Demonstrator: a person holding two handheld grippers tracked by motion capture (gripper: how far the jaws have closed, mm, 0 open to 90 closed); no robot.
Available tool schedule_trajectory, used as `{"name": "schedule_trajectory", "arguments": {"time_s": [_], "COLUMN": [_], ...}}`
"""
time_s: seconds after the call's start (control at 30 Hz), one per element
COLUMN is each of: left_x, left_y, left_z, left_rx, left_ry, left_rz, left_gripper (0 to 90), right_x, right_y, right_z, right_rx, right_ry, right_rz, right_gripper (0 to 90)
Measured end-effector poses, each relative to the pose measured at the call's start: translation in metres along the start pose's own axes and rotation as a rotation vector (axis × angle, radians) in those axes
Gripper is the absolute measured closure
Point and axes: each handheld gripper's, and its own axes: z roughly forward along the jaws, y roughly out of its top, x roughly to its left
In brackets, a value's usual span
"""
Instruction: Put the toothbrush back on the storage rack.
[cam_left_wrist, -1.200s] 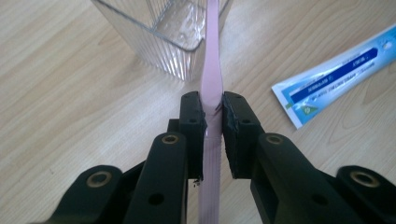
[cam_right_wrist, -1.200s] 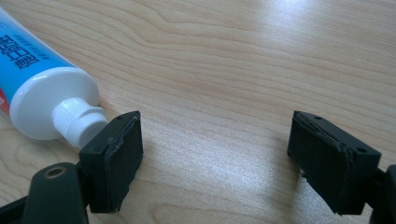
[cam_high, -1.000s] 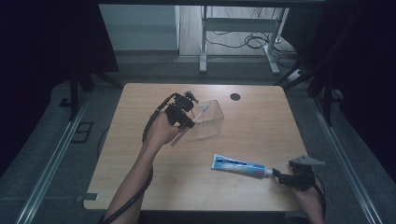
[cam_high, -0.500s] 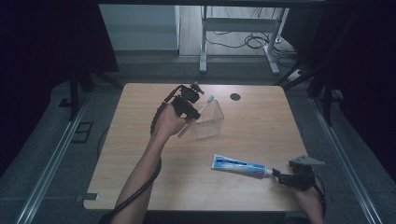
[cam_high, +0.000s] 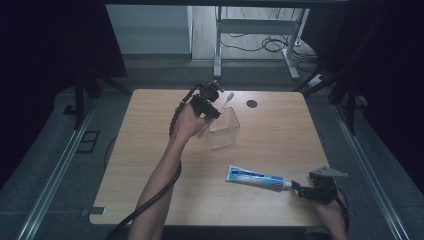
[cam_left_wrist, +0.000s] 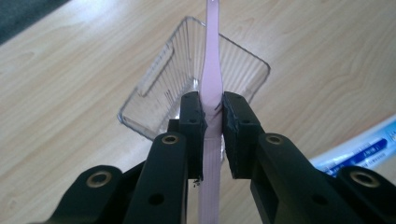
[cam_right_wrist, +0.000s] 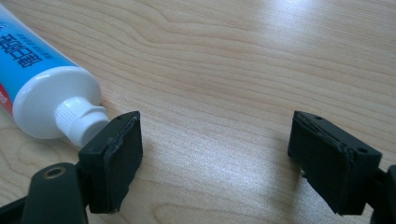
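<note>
Jaws of the left gripper (cam_left_wrist: 212, 119) clamp a pale pink toothbrush (cam_left_wrist: 211, 79) by its flat handle, the black pads pressing on both sides of it. In the left gripper view the handle runs straight up between the pads and on past them, over the open mouth of a clear plastic container (cam_left_wrist: 159, 84) that stands on the table just beyond the fingertips. Whether the handle touches the container's rim cannot be told. To the right of that gripper and beyond it, one corner of a blue and white toothpaste tube (cam_left_wrist: 359, 149) lies on the wood.

From the high view the left gripper (cam_high: 212, 107) is held above the near left edge of the container (cam_high: 225, 129), with the toothbrush (cam_high: 216, 112) slanting up and away so that its head points toward the far side of the wooden table (cam_high: 280, 125).

The right gripper (cam_right_wrist: 215, 149) rests low over the table with its jaws spread wide and nothing between them. The white cap of the toothpaste tube (cam_right_wrist: 46, 88) lies just at the outer side of its left pad; contact there cannot be judged. In the high view this gripper (cam_high: 300, 190) sits at the cap end of the tube (cam_high: 257, 178), well apart from the container.
</note>
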Motion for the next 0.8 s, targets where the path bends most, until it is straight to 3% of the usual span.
{"name": "schedule_trajectory", "arguments": {"time_s": [0.57, 0.8], "left_x": [0.004, 0.003], "left_y": [0.024, 0.029], "left_z": [0.017, 0.026], "left_rx": [-0.069, -0.113], "left_ry": [0.003, 0.029], "left_rz": [-0.012, -0.003], "left_gripper": [79.0, 79.0], "right_x": [0.0, 0.0], "right_y": [0.0, 0.0], "right_z": [0.0, 0.0], "right_rx": [0.0, 0.0], "right_ry": [0.002, 0.005], "right_rz": [-0.001, -0.004], "right_gripper": [17.5, 17.5]}}
